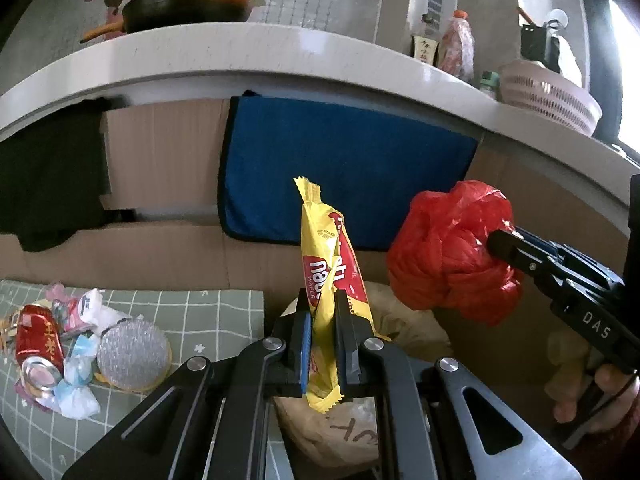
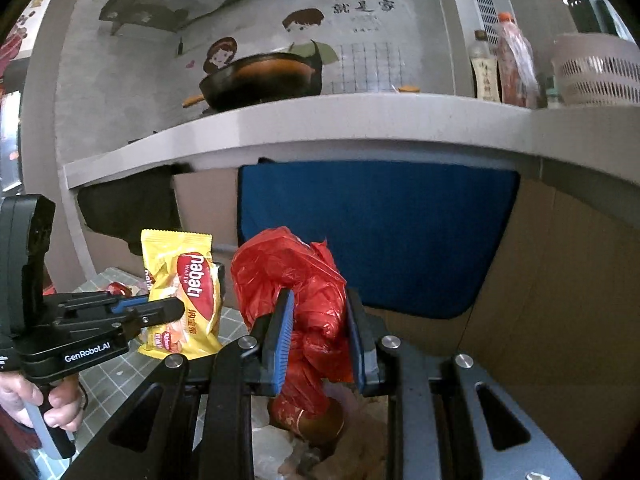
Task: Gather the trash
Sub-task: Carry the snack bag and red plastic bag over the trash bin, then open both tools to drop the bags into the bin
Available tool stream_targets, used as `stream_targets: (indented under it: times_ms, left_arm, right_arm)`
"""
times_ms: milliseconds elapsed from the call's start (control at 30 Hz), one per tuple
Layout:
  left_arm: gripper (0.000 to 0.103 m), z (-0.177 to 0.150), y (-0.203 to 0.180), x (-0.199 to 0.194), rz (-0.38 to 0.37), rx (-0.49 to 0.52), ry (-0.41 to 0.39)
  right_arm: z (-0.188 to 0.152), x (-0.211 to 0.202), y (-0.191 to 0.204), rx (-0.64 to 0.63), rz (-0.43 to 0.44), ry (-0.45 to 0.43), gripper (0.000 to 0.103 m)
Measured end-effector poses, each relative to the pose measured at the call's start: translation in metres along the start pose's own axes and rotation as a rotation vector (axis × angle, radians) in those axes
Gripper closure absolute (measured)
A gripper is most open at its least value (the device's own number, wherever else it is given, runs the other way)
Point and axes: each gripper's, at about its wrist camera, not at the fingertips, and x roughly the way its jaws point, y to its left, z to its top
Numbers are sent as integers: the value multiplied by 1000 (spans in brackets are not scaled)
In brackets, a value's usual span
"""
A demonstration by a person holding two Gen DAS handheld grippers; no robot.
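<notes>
Trash is being gripped by both tools: the left tool (image 1: 323,340) is pinching a yellow wafer wrapper (image 1: 334,276), the right tool (image 2: 320,336) is squeezing a red plastic bag (image 2: 296,280). Only the left view is showing a crushed can (image 1: 38,344) lying left of the wrapper on a checked mat (image 1: 200,312). A blue towel (image 1: 344,168) is hanging behind the wrapper, under the table (image 1: 240,52).

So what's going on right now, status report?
Left gripper shut on yellow wafer wrapper. Right gripper shut on red plastic bag. More trash on green mat. Nothing blocking.

Both wrist views close, facing the counter (image 1: 256,54) (shared), blue cloth (image 2: 376,232)
</notes>
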Motion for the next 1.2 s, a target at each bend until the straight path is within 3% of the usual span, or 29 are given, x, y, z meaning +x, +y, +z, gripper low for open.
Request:
stream_targets:
  times_ms: [133, 700, 767, 800, 833, 900, 1033, 1200]
  left_arm:
    - [93, -5, 3, 7, 22, -19, 11]
    - [93, -22, 5, 48, -12, -71, 106]
    - [91, -24, 8, 57, -27, -93, 129]
    - [85, -25, 10, 64, -47, -107, 149]
    - [72, -27, 13, 73, -69, -121, 175]
    - [58, -33, 22, 88, -83, -159, 220]
    - [58, -42, 29, 94, -13, -154, 235]
    - [58, -46, 29, 83, 44, -125, 227]
  right_arm:
    - [-6, 9, -2, 4, -10, 18, 80]
    - [-30, 37, -19, 62, -17, 101, 80]
    - [-33, 44, -22, 80, -10, 116, 77]
    - [-35, 48, -25, 91, -1, 122, 75]
    - [-37, 54, -27, 101, 6, 129, 73]
    - [-45, 71, -33, 128, 2, 174, 61]
    - [-64, 94, -39, 169, -7, 250, 58]
    - [-71, 98, -33, 126, -45, 274, 58]
